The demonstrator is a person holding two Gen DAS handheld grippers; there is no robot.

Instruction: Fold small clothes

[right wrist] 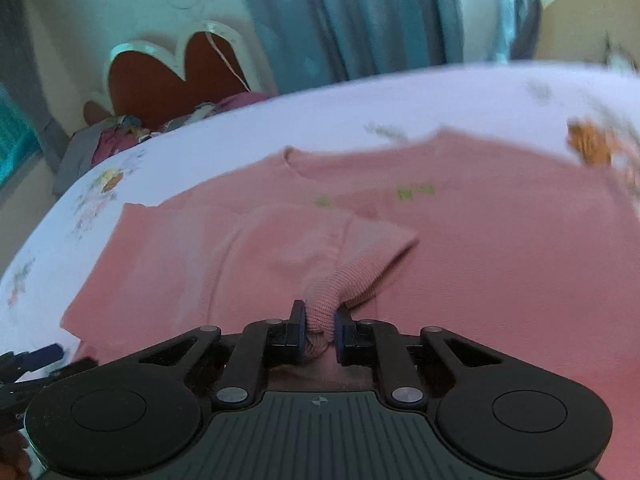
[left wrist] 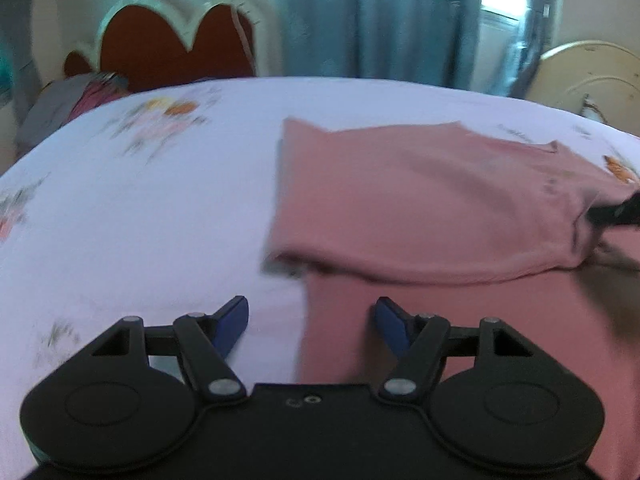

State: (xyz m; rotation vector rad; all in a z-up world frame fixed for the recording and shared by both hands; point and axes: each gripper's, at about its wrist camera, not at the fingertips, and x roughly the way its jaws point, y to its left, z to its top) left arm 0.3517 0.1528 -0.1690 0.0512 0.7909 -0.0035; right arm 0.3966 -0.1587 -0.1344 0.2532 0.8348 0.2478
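A pink shirt (left wrist: 420,200) lies on the bed, partly folded over itself, with a darker pink layer reaching toward the left wrist camera. My left gripper (left wrist: 310,308) hovers open over the shirt's near left edge, with nothing between its blue pads. In the right wrist view the shirt (right wrist: 500,260) lies with its neckline at the far side, and one sleeve (right wrist: 360,256) is pulled up across it. My right gripper (right wrist: 320,316) is shut on that sleeve's ribbed cuff (right wrist: 320,312). The right gripper's dark tip (left wrist: 612,212) also shows at the shirt's right edge.
The bed is covered by a pale lilac sheet (left wrist: 140,220) with flower prints. A red headboard (left wrist: 176,48) and a pile of other clothes (left wrist: 80,96) stand at the far left. Blue curtains (left wrist: 380,20) hang behind the bed.
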